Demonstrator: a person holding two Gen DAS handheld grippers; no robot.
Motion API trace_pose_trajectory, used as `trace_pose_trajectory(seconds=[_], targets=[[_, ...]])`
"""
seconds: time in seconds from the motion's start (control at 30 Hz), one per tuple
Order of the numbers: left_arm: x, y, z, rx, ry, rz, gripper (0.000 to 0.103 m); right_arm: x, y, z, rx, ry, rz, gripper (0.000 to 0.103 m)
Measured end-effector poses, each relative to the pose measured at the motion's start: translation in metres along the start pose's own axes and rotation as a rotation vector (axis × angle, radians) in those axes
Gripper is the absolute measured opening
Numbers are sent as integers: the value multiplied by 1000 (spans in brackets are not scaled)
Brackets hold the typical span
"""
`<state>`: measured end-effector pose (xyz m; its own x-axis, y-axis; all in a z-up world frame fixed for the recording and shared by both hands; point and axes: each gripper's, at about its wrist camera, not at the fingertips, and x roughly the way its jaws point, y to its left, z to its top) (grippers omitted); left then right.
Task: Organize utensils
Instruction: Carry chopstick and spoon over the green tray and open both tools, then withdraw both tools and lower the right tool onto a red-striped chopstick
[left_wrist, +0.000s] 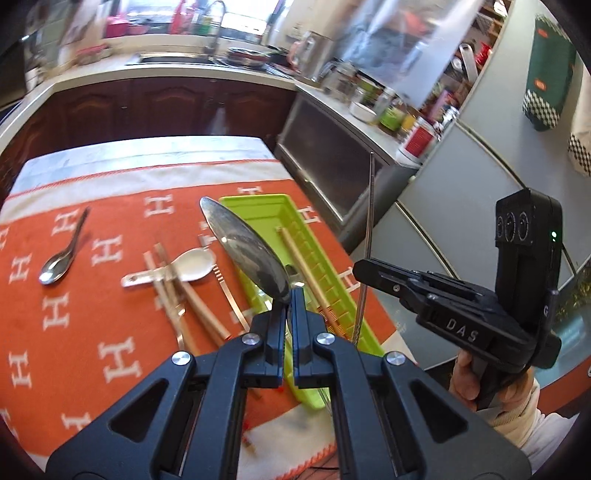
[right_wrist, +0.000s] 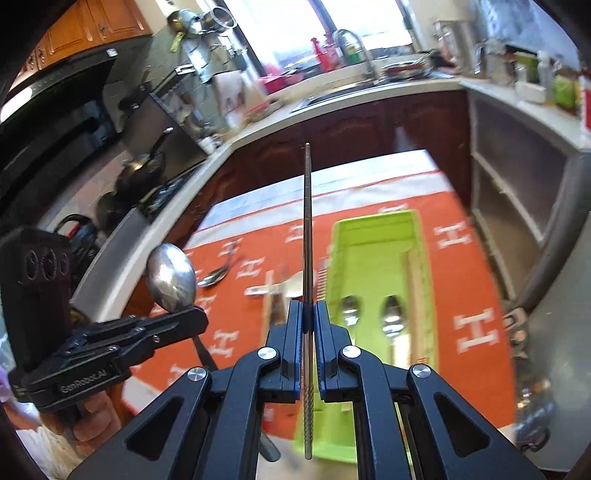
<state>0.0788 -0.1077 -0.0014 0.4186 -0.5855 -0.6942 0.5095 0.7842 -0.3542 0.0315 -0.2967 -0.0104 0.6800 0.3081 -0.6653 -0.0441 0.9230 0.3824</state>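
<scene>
While both claws are hovering above the orange cloth, the left claw (left_wrist: 289, 295) is pinching a big spoon (left_wrist: 243, 247) and the right claw (right_wrist: 309, 308) is pinching a metal chopstick (right_wrist: 307, 236); next, each probably needs lowering into the green tray (right_wrist: 373, 236) at centre right.

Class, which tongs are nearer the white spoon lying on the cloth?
Left. The left tongs, holding a metal spoon, hover just beside the white spoon; the right tongs, holding a metal chopstick, are beyond the green tray.
</scene>
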Motion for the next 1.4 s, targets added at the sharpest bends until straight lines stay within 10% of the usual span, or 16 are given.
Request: trace_pose_trajectory(seconds=[0.5, 0.7, 1.4], targets=[[128, -5, 10, 49, 212, 82, 1, 71, -68, -8, 11, 154, -239, 6], [114, 7, 13, 22, 186, 86, 1, 91, -93, -6, 108, 146, -214, 33], [4, 86, -54, -132, 132, 361, 37, 74, -16, -36, 39, 174, -114, 33]])
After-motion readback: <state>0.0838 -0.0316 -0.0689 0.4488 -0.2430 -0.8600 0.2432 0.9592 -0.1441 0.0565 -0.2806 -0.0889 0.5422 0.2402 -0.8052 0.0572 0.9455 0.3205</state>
